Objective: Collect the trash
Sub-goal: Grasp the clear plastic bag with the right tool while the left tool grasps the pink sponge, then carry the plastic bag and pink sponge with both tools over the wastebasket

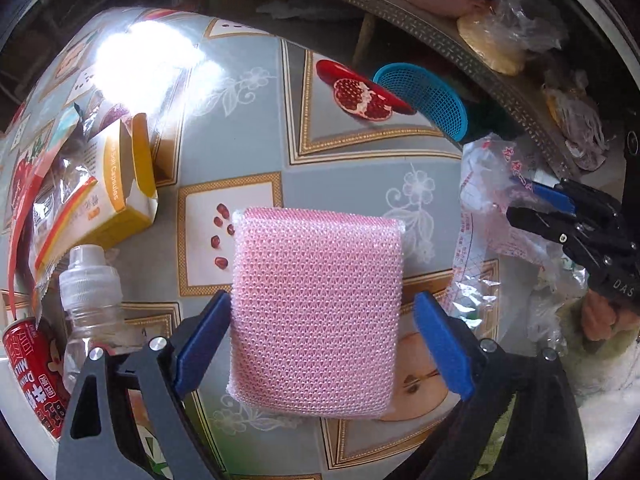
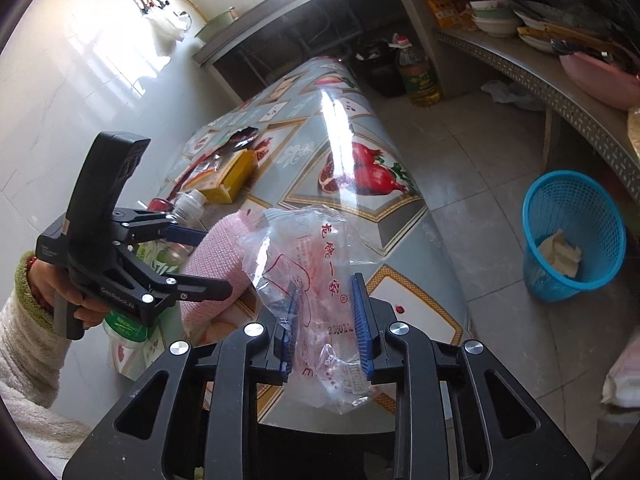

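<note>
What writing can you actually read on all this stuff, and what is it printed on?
"Capsules": yellow box, after a cut-off word.
"MILK": red can, seen upside down, beside Chinese characters.
"DAS": right gripper body, in the left wrist view.
"GenRoboAI", roughly: left gripper body; small, uncertain.
"HONG": clear plastic bag, beside red Chinese characters and digits too blurred to read.
Snack wrappers: print too small to read.

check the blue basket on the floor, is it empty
No, the blue basket on the floor already holds a pale crumpled piece of trash at its bottom.
</note>
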Tool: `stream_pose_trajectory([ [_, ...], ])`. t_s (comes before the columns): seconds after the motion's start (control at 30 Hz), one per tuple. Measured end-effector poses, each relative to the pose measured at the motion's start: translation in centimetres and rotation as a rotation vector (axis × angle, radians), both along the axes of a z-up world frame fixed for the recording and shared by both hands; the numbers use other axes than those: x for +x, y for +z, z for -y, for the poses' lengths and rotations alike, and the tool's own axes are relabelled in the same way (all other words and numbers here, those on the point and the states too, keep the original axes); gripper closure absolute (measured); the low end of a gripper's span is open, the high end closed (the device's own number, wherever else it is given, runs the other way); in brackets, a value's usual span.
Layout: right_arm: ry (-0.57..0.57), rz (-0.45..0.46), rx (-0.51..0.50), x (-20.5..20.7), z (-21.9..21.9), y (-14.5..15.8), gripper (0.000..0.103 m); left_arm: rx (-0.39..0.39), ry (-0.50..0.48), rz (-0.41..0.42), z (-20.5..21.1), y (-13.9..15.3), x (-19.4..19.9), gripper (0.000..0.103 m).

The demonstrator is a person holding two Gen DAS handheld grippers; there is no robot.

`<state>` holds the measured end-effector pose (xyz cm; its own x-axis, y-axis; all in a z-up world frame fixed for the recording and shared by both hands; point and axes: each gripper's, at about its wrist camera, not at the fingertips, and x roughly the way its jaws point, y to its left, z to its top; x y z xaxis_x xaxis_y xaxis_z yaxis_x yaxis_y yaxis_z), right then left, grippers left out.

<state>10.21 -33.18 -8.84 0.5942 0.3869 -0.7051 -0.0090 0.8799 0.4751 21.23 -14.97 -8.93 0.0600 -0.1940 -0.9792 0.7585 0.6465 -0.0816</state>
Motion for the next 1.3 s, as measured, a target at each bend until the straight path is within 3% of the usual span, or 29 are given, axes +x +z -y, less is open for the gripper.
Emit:
stream_pose_trajectory([
  [0.23, 0.002, -0.014, -0.065, -0.5, -0.6, -0.1, 0.073, 0.07, -0.053, 0.099, 1.0, -1.1, -1.8, 0.021],
  [0.4, -0.002, -0.019, -0.111, -0.6, -1.0, 0.0, 0.074, 0.033, -0.028, 0.099, 0.5, -0.6, -1.5, 0.023],
  [0.77, -0.037, -0.018, -0.127, -1.2, -0.7, 0.3, 0.09, -0.04, 0.014, 0.144, -2.2, 1.6, -2.0, 0.024],
  [1.3, -0.079, 0.039, -0.07, -2.8, 0.4, 2.7, 0.092, -0.159, 0.037, 0.229, -2.3, 6.2, -3.3, 0.024],
])
